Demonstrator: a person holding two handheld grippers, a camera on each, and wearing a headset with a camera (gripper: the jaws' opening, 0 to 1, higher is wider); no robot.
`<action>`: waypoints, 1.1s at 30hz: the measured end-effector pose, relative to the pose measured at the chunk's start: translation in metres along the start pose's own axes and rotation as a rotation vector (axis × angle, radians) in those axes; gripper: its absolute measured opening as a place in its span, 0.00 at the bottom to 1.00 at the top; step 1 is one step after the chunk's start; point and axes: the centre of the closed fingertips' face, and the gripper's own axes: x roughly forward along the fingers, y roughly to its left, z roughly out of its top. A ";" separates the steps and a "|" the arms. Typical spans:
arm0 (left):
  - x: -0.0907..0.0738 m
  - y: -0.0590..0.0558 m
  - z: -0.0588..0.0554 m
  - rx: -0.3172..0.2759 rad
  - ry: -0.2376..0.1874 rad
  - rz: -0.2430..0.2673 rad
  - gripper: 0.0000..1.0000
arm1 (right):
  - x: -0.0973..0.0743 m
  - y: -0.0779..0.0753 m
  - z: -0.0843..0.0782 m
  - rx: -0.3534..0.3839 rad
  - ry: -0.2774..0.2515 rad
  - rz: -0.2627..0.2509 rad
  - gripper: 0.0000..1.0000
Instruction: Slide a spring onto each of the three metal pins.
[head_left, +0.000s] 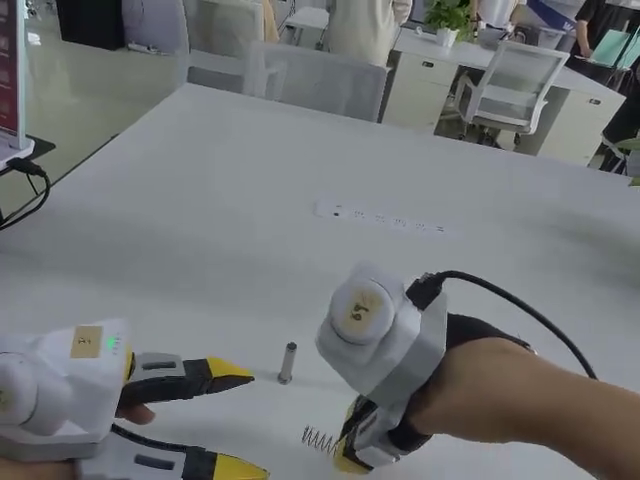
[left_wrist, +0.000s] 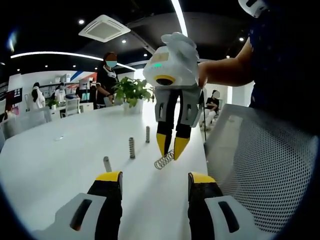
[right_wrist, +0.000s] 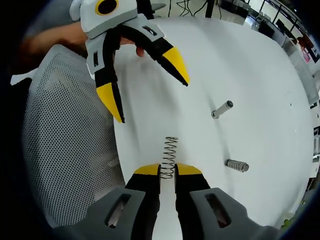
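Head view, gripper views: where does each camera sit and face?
Head view: on the headset, looking down at the table; left gripper, right gripper and forearm show.
Left gripper view: behind its open jaws, facing the right gripper.
Right gripper view: behind jaws shut on a spring, facing the left gripper.
Shared: the bare pin.

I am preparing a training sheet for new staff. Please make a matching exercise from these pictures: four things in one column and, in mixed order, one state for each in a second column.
Column 1
1. left hand-held gripper
2. right hand-held gripper
3. nearest pin in the left gripper view
4. middle pin in the left gripper view

Column 2
A. wears a fitted spring
B. open, holding nothing
C. bare, nothing on it
D. shut on the loose spring

Pairs: 1-B, 2-D, 3-C, 4-A
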 end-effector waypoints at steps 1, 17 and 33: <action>0.001 -0.001 0.001 0.007 0.000 -0.006 0.46 | -0.003 0.000 0.001 -0.029 0.007 0.003 0.08; 0.014 -0.007 0.012 0.042 -0.021 -0.085 0.28 | -0.019 0.006 0.014 -0.203 0.022 0.036 0.08; 0.023 -0.024 0.019 0.057 -0.036 -0.140 0.13 | -0.024 0.018 0.021 -0.300 0.024 0.055 0.08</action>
